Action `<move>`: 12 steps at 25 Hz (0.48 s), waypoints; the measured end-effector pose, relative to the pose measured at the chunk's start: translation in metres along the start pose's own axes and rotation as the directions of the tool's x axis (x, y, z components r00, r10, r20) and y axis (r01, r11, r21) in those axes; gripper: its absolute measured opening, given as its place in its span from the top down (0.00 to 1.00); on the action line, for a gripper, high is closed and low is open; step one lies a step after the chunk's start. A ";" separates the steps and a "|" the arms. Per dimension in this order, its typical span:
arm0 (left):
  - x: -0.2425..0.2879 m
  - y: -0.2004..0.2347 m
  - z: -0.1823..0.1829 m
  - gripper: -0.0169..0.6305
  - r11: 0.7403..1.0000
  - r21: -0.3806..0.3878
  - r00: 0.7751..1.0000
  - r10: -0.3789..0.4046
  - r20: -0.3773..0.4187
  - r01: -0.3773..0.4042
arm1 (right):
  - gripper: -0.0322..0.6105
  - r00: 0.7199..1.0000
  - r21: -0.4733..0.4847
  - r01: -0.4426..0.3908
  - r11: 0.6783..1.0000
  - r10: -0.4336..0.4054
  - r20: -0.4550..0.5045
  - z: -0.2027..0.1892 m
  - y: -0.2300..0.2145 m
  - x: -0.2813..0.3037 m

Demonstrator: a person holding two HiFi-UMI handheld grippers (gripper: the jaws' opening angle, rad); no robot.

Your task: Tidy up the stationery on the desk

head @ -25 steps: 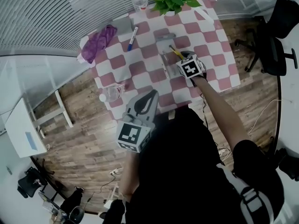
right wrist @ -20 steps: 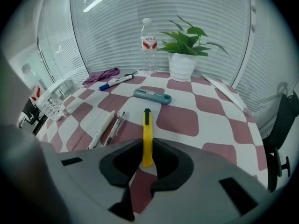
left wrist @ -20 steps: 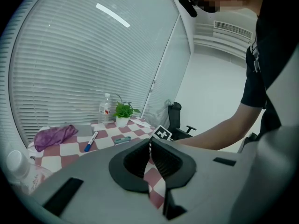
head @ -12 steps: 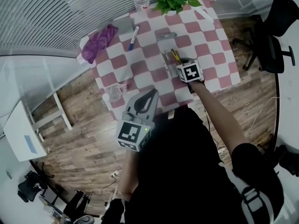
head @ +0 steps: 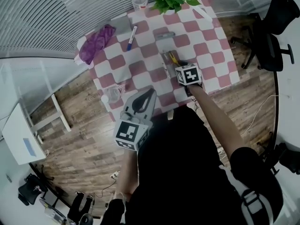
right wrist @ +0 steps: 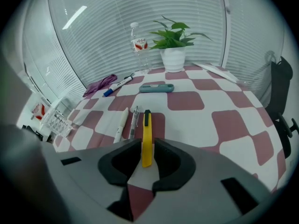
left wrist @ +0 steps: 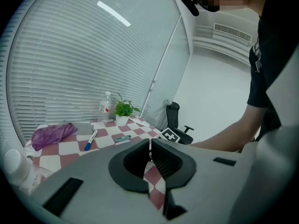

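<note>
**A:** Where does the yellow cutter (right wrist: pixel 146 125) lie, and how is it held?

**B:** It runs lengthwise between the jaws of the right gripper (right wrist: pixel 147 143), black tip pointing away. It is just beside a silver pen (right wrist: pixel 134 120) and a white pen (right wrist: pixel 122 124) on the checked desk (right wrist: pixel 224 125). The jaws stand narrow, with a pad against each flank of the cutter, though they have just been easing apart. Whether the far end rests on the cloth cannot be told.

**A:** What could go wrong from here?

**B:** Most likely a loss of control at release. The hold sits toward the rear of the cutter, so most of its body projects ahead of the pads. With a slackening grip the front may drop or swing sideways and knock the silver pen out of line. A slanted withdrawal could also let one jaw drag the cutter askew.

**A:** Does anything farther out matter?

**B:** Little. The left gripper (left wrist: pixel 150 143) is closed on nothing above the near edge of the desk, well apart from the pens. The grey-blue item (right wrist: pixel 156 88) and the blue marker (right wrist: pixel 117 85) lie farther back, probably beyond any slip.
</note>
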State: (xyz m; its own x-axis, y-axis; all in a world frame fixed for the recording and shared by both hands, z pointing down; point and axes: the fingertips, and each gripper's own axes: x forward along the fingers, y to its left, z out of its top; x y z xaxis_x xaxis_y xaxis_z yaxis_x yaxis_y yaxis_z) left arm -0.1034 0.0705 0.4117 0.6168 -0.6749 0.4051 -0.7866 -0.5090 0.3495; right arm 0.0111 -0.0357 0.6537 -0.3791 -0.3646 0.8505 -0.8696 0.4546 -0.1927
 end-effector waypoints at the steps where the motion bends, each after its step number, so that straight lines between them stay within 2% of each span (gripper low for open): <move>1: 0.001 0.000 0.000 0.92 1.000 -0.002 1.000 0.000 0.001 0.000 | 0.79 1.000 0.001 -0.014 1.000 0.014 0.012 0.001 -0.001 -0.001; 5: 0.009 -0.001 0.001 0.92 1.000 -0.009 1.000 0.005 0.001 -0.005 | 0.79 0.996 -0.049 -0.039 0.998 0.042 0.077 0.019 -0.007 -0.016; 8: 0.017 -0.002 0.004 0.92 0.999 -0.030 1.000 0.020 -0.015 -0.020 | 0.79 0.994 -0.150 -0.030 0.988 0.046 0.102 0.041 -0.020 -0.020; 12: 0.028 -0.006 0.008 0.92 0.997 -0.054 0.999 0.046 -0.021 -0.047 | 0.74 0.993 -0.293 -0.029 0.956 0.062 0.104 0.074 -0.034 -0.015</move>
State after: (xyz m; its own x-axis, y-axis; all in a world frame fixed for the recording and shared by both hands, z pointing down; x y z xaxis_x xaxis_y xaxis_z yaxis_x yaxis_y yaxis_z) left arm -0.0821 0.0506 0.4141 0.5803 -0.6863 0.4385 -0.8121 -0.4470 0.3751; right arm 0.0232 -0.1057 0.6109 -0.4626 -0.4182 0.7817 -0.7277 0.6828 -0.0654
